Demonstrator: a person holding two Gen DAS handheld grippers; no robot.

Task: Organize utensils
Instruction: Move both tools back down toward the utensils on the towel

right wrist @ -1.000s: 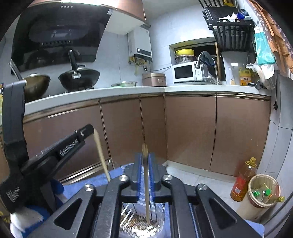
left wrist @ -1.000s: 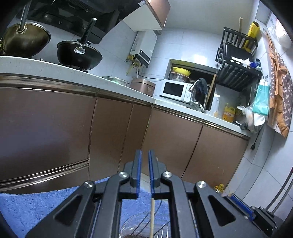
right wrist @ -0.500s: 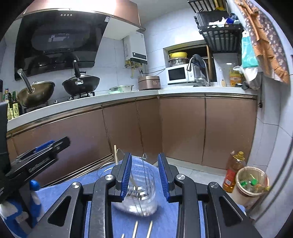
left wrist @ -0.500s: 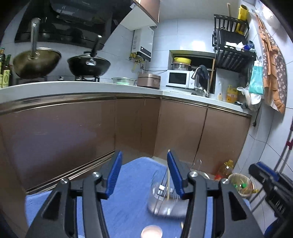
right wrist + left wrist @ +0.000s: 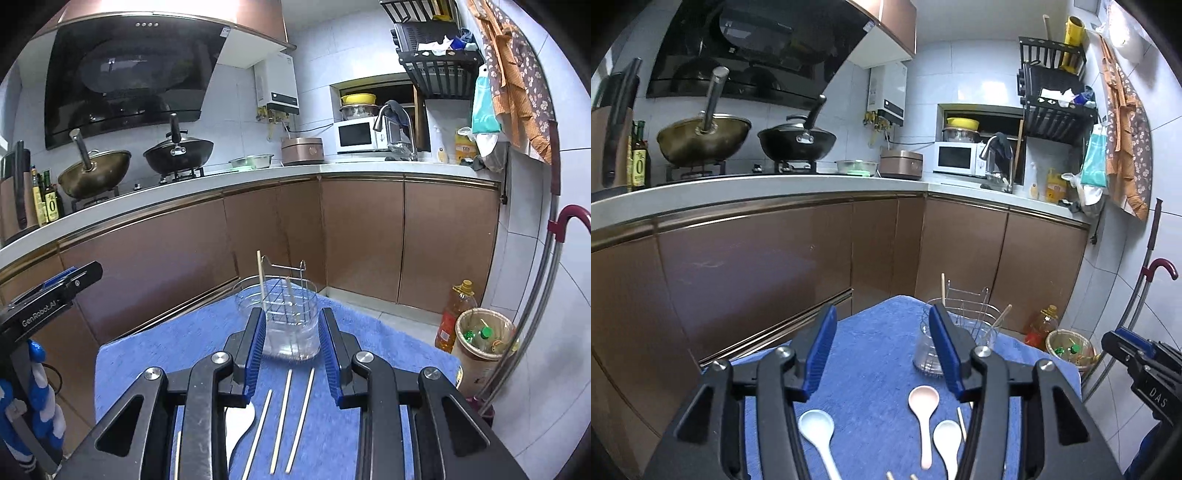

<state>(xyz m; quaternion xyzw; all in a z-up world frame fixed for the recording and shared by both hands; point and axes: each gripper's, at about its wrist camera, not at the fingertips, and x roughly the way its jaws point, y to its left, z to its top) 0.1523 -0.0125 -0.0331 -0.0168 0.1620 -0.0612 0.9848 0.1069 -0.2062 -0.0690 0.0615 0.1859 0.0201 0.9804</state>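
A clear utensil holder [image 5: 291, 325] with a wire rack stands at the far end of the blue towel [image 5: 155, 354] and has two chopsticks [image 5: 261, 280] upright in it. It also shows in the left wrist view [image 5: 960, 332]. My right gripper [image 5: 291, 354] is open and empty just in front of it. Three loose chopsticks [image 5: 282, 417] lie on the towel below it. My left gripper [image 5: 882, 350] is open and empty above a pink spoon [image 5: 925, 417] and two white spoons [image 5: 818, 432], [image 5: 947, 443].
Brown kitchen cabinets [image 5: 757, 266] and a white counter with woks stand behind the table. A waste bin [image 5: 480, 343] and an oil bottle [image 5: 452, 317] stand on the floor at the right. The towel's far edge lies just past the holder.
Both grippers held a chopstick over the holder, opened and dropped it in. Both have drawn back and up, and the spoons and loose chopsticks have come into view.
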